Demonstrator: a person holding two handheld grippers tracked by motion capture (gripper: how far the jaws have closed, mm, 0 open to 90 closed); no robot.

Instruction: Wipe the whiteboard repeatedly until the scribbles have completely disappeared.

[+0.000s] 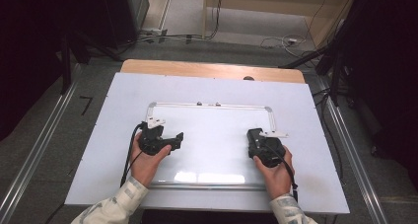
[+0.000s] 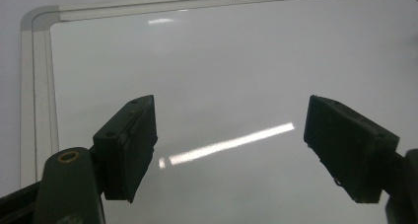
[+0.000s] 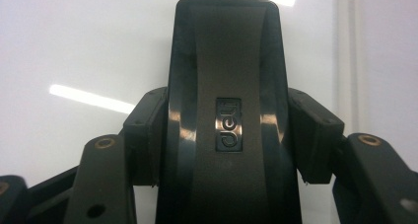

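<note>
**Two grippers low over the whiteboard**

Two hands enter at 6 o'clock, wrists level. Right gripper pinches a black eraser, lying on the whiteboard toward 4 o'clock. Left gripper, toward 8 o'clock, has jaws spread, nothing between.

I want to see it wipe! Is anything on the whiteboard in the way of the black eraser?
No. The right tongs already clamp the black eraser, and the whiteboard around it looks bare. The left tongs hang open over the board, off to the side.
</note>
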